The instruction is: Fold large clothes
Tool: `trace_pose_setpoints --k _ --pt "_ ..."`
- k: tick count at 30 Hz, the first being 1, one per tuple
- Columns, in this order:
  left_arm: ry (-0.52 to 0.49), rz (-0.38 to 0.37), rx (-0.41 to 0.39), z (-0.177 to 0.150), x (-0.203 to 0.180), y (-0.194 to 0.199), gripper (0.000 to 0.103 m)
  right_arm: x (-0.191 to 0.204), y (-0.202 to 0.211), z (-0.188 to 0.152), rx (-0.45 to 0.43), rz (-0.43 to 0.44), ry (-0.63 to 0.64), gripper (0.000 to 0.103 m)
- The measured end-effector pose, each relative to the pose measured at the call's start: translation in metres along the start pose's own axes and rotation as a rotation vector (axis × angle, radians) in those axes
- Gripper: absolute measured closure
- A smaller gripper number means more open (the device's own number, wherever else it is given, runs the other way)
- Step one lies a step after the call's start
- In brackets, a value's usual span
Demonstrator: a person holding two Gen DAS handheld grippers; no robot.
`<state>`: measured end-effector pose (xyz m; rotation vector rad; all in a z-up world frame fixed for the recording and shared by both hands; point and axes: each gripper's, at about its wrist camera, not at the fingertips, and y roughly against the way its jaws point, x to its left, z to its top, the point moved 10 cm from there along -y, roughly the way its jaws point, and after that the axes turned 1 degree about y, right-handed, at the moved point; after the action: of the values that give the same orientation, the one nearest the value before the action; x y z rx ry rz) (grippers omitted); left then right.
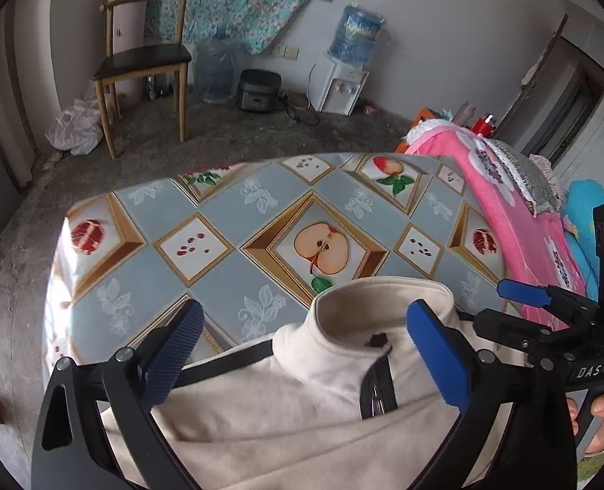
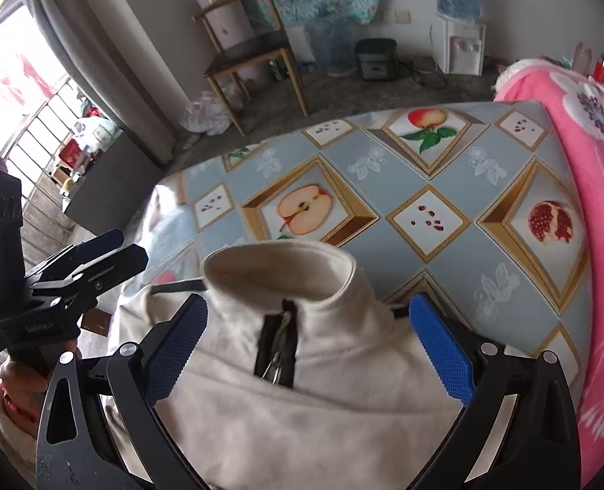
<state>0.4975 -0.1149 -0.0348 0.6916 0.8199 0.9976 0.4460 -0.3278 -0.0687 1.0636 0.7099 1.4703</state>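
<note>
A cream fleece top [image 1: 302, 400] with a stand-up collar and a short dark zip lies on the fruit-patterned table [image 1: 228, 261], collar pointing away from me. My left gripper [image 1: 306, 351] is open, its blue fingers spread either side of the collar above the cloth. My right gripper [image 2: 308, 347] is open too, fingers spread around the collar and zip of the fleece top [image 2: 314, 408]. The right gripper also shows at the right edge of the left wrist view [image 1: 547, 310]. The left gripper shows at the left of the right wrist view [image 2: 89, 261].
A pink flowered blanket [image 1: 518, 212] is piled along the table's right side [image 2: 596, 212]. Beyond the table's far edge [image 2: 343, 122] are a wooden chair [image 1: 146, 65], water bottles, a rice cooker [image 1: 259, 90] and a water dispenser [image 1: 338, 85] on the floor.
</note>
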Motion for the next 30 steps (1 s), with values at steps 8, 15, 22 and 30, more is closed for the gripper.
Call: trace_pose_setpoints --k 8,15,22,30 --pt "0.012 -0.009 0.171 -0.033 0.005 -0.059 0.085 -0.011 -0.02 -0.026 0.084 0.021 0.032 0.071" --pt "-0.189 -0.083 0.101 -0.06 -0.019 -0.017 0.093 -0.002 0.018 -0.059 0.027 0.011 0.211 0.081" --pt "-0.29 -0.089 0.224 -0.125 -0.009 -0.02 0.091 0.001 -0.002 -0.121 0.093 -0.115 0.412 0.083" --pt "-0.123 -0.291 0.169 -0.121 -0.002 0.016 0.065 -0.001 -0.019 -0.129 0.087 -0.23 0.542 0.082"
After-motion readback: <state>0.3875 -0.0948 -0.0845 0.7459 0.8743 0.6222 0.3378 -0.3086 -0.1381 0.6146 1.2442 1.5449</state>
